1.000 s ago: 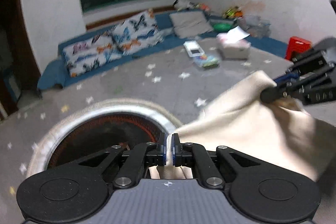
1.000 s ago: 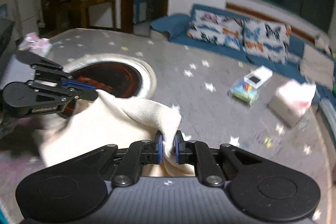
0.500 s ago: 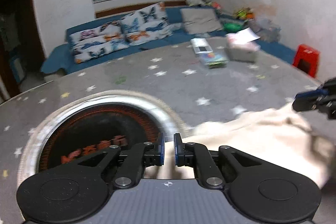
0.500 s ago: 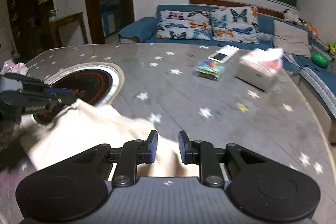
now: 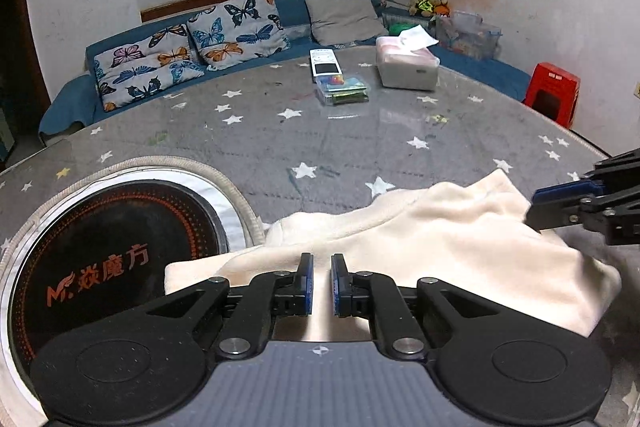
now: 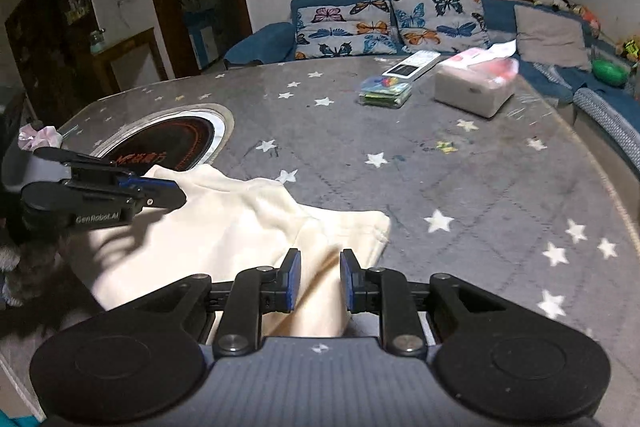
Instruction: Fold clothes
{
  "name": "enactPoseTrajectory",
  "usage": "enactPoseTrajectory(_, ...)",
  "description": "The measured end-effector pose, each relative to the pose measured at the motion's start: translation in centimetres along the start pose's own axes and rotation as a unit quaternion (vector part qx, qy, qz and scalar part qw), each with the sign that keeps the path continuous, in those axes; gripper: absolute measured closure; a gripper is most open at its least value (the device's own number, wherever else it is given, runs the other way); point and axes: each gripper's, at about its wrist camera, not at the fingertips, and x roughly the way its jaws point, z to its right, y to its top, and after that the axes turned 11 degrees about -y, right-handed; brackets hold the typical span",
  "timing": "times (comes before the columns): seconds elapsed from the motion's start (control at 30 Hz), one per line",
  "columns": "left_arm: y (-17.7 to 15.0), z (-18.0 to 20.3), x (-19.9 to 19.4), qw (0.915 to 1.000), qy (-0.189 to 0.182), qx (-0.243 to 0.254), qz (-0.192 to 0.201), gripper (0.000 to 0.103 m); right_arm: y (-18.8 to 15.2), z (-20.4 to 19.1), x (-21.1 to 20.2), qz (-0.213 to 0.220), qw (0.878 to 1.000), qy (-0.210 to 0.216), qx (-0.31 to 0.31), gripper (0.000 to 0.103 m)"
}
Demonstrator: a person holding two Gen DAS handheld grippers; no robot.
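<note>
1. Two claws and one cream garment [image 5: 440, 239] on a big round table [image 5: 360, 147] with a grey starry cover, that's what I'm looking at. I'm going left to right across the left-hand camera view.
2. Lower left of the frame: a round black hotplate [image 5: 112, 259] is sunk into the table, with orange lettering on it. One edge of the garment lies over its right rim.
3. Upper left, back by the wall: butterfly cushions [image 5: 192, 55] sit on a blue sofa.
4. Bottom centre: the left gripper [image 5: 322, 281] is angled down over the near edge of the garment. Its blue pads are nearly together with a slim gap between them. Cream fabric shows through the gap, but nothing looks pinched.
5. Centre to lower right: the garment lies bunched and rumpled on the table, not hanging from anything.
6. Upper middle, far side of the table: a tissue box [image 5: 408, 67] with some flat packets beside it, well away from the garment.
7. Right edge: the right gripper [image 5: 538, 205] pokes in over the garment's right side. In its own camera the pads stand clearly apart. The fabric lies under and between them without being squeezed.
8. Far right, on the floor by the wall: a red stool [image 5: 554, 93].
</note>
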Motion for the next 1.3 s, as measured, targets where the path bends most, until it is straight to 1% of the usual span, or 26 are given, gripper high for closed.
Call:
enactPoseTrajectory(0.13, -0.2, 0.0, 0.2, 1.0000, 0.003, 0.002, 0.000, 0.091, -0.4, 0.0, 1.3, -0.008, 1.000, 0.008, 0.019, 0.083)
enactPoseTrajectory(0.17, -0.3, 0.1, 0.3, 1.0000, 0.004, 0.003, 0.001, 0.091, -0.5, 0.0, 1.4, -0.008, 1.000, 0.010, 0.022, 0.086)
enactPoseTrajectory(0.2, -0.3, 0.1, 0.3, 1.0000, 0.005, 0.005, 0.002, 0.091, -0.5, 0.0, 1.5, -0.006, 1.000, 0.013, 0.023, 0.095)
enactPoseTrajectory(0.23, -0.3, 0.1, 0.3, 1.0000, 0.006, 0.004, 0.003, 0.091, -0.4, -0.2, 1.5, -0.003, 1.000, 0.015, 0.021, 0.098)
enactPoseTrajectory(0.3, -0.3, 0.1, 0.3, 1.0000, 0.007, 0.002, 0.004, 0.091, 0.1, -1.0, 0.8, 0.019, 1.000, -0.004, 0.000, 0.100)
enactPoseTrajectory(0.4, -0.4, 0.0, 0.3, 0.9999, 0.008, 0.001, 0.006, 0.089, 1.1, -2.2, -1.3, 0.069, 0.996, -0.038, -0.042, 0.100)
enactPoseTrajectory(0.47, -0.4, -0.1, 0.4, 0.9999, 0.008, 0.000, 0.008, 0.088, 1.3, -2.8, -1.5, 0.080, 0.992, -0.068, -0.065, 0.100)
enactPoseTrajectory(0.53, -0.5, -0.2, 0.5, 0.9999, 0.009, -0.002, 0.011, 0.087, 1.0, -2.8, -0.5, 0.068, 0.992, -0.082, -0.067, 0.100)
enactPoseTrajectory(0.6, -0.5, -0.2, 0.5, 0.9998, 0.011, -0.001, 0.014, 0.087, 0.2, -2.3, 1.6, 0.046, 0.991, -0.102, -0.067, 0.102)
enactPoseTrajectory(0.67, -0.6, -0.1, 0.6, 0.9998, 0.013, 0.002, 0.014, 0.086, -0.4, -1.7, 3.0, 0.034, 0.989, -0.124, -0.066, 0.102)
enactPoseTrajectory(0.77, -0.5, -0.2, 0.5, 0.9998, 0.014, 0.003, 0.014, 0.082, 0.0, -0.2, 2.4, 0.038, 0.994, -0.100, -0.024, 0.102)
enactPoseTrajectory(0.83, -0.5, -0.3, 0.5, 0.9998, 0.014, 0.000, 0.014, 0.080, 0.3, 0.8, 1.3, 0.040, 0.995, -0.087, -0.012, 0.102)
enactPoseTrajectory(0.97, -0.5, -0.2, 0.5, 0.9998, 0.014, 0.000, 0.016, 0.079, 0.0, 2.0, -0.9, 0.023, 0.998, -0.055, 0.005, 0.099)
enactPoseTrajectory(1.03, -0.5, 0.0, 0.4, 0.9998, 0.015, -0.003, 0.016, 0.078, -0.2, 1.9, -1.6, 0.012, 0.999, -0.040, 0.006, 0.098)
enactPoseTrajectory(1.07, -0.4, 0.3, 0.2, 0.9998, 0.010, -0.002, 0.018, 0.074, -0.5, 1.8, -1.8, 0.007, 0.999, -0.034, 0.006, 0.097)
enactPoseTrajectory(1.1, -0.4, 0.6, -0.1, 0.9998, 0.006, 0.000, 0.020, 0.073, -0.8, 1.7, -2.1, 0.002, 1.000, -0.027, 0.006, 0.097)
enactPoseTrajectory(1.2, -0.3, 2.0, -0.8, 0.9995, -0.010, 0.015, 0.027, 0.073, -1.5, 1.5, -2.6, -0.010, 1.000, -0.015, 0.004, 0.097)
enactPoseTrajectory(1.3, -0.2, 3.6, -1.5, 0.9983, -0.036, 0.029, 0.034, 0.073, -2.3, 1.2, -3.1, -0.016, 1.000, -0.006, -0.001, 0.097)
